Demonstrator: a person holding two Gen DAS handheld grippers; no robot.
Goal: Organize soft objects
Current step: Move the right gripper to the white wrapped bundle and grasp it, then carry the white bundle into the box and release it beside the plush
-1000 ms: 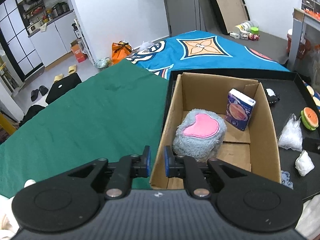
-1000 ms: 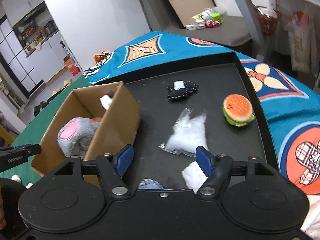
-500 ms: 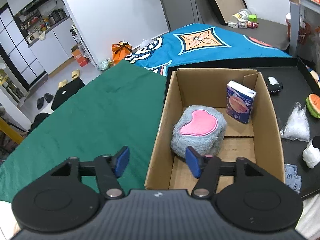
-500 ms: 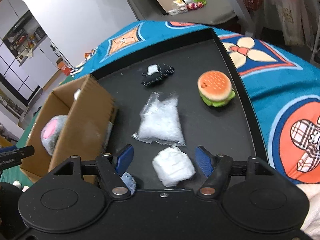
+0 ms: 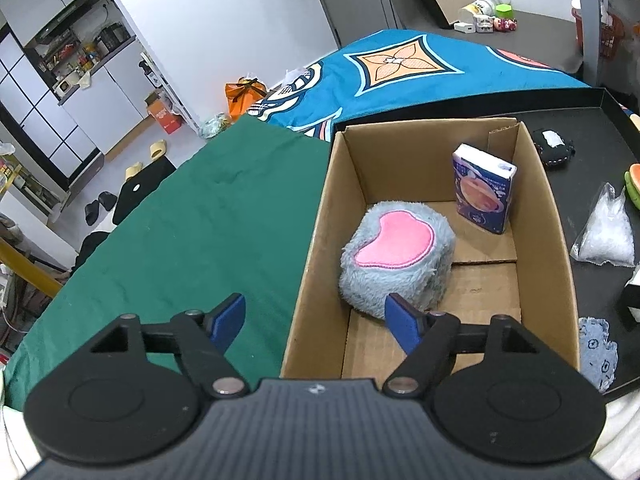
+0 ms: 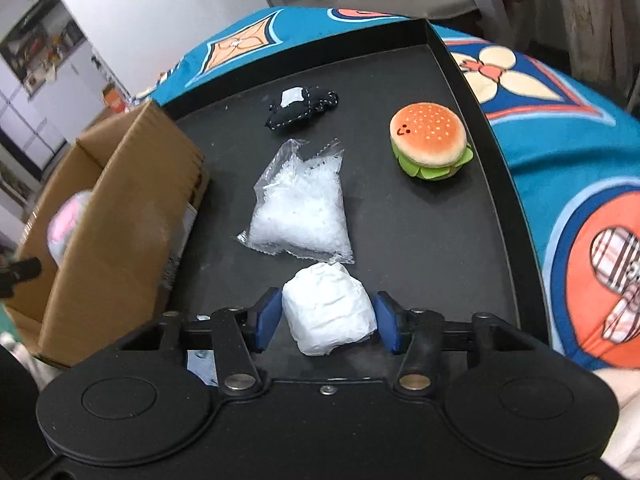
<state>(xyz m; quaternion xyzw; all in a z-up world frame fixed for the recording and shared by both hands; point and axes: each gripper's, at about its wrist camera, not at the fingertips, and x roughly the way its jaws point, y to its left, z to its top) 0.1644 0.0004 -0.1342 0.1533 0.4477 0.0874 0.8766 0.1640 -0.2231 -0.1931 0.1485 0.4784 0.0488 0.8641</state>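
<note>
Right wrist view shows five loose soft things on the black tray (image 6: pixel 516 208): one white crumpled wad (image 6: pixel 328 312), one clear plastic bag of white filling (image 6: pixel 300 208), one plush hamburger (image 6: pixel 429 141), one black stitched pouch with a white patch (image 6: pixel 301 107), and one pale blue patterned cloth (image 6: pixel 200 364) peeking out under the right tongs (image 6: pixel 327 322). One brown cardboard box (image 5: pixel 424 328) stands at the tray's left end and holds two things: one grey furry cushion with a pink heart (image 5: pixel 396 256) on the floor of the box, and one blue printed tissue pack (image 5: pixel 482 188) standing near the far right corner. One green cloth (image 5: pixel 192 232) covers the worktop left of the box, and one blue patterned blanket (image 5: pixel 408 64) lies beyond. The right tongs are closing, with the white wad between the blue pads; the left pad is at its side while a thin gap shows at the right pad, so no grip is made. The left tongs (image 5: pixel 314 322) are opening with nothing held, straddling the box's left wall, the right pad just in front of the grey cushion. A second ago the left tongs were nearly shut at the box's near corner, and the right tongs stood wider and higher above the tray, with the wad only partly in view beside the right pad rather than centred between the pads.
</note>
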